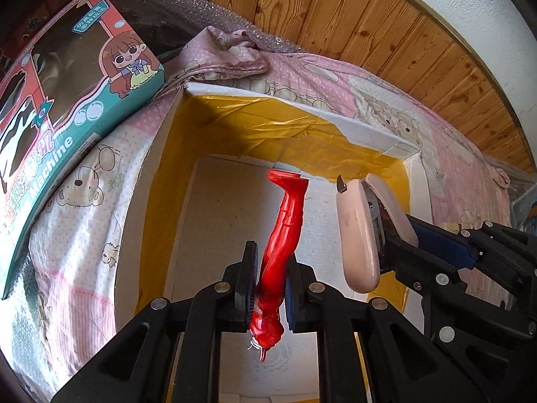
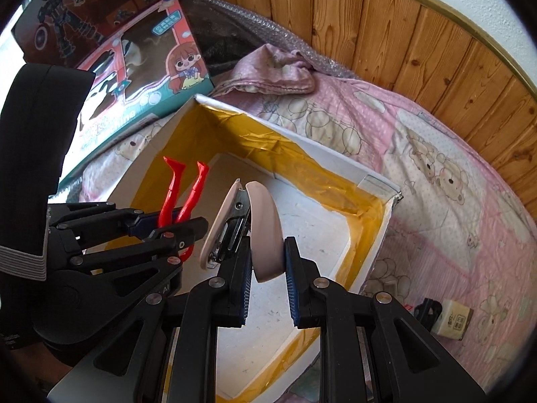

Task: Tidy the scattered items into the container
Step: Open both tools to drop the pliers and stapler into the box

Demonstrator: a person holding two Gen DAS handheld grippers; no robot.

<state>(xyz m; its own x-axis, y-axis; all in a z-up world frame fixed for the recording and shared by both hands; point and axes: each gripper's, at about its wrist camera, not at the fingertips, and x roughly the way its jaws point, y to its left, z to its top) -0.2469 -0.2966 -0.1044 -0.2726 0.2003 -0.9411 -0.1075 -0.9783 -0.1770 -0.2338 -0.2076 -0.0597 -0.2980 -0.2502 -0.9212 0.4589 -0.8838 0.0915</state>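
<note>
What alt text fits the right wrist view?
The right claw holds a pink stapler over an open white box lined with yellow tape; beside it the left claw holds a red plastic tool.

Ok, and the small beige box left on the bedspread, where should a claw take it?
Probably from above, closing across the two long sides of the small beige box: it lies flat on the bedspread with open cloth around. Avoid its left end, where a black part adjoins.
</note>
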